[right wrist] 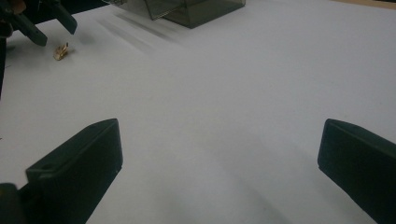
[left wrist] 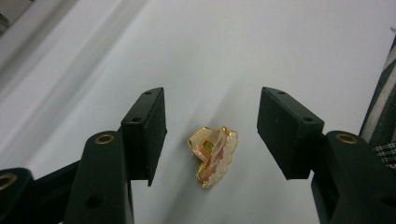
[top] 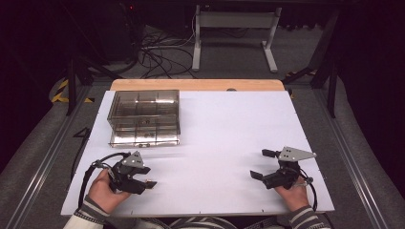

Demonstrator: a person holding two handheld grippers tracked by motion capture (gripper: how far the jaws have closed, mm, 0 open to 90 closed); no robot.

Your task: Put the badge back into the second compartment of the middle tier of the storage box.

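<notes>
- White sheeting covers the table point(top: 229, 129), with a strip of bare wood showing along the far edge.
- Gold and pale, a small brooch point(left wrist: 214, 155) lies flat on the white surface between the jaws of the left tongs point(left wrist: 212, 135), which are spread wide and touch nothing.
- From the right gripper view the brooch point(right wrist: 60, 51) sits far off at the upper left, just beside the other tongs.
- Right tongs point(right wrist: 219, 158) are released too, jaws well apart over bare sheet; in the high view they point(top: 262, 164) rest near the front right corner.
- Smoky clear plastic box point(top: 144, 117) with compartments stands at the far left of the table.
- Grey floor, dark surroundings, loose cables point(top: 160, 55) and a white frame point(top: 234, 28) lie beyond.
</notes>
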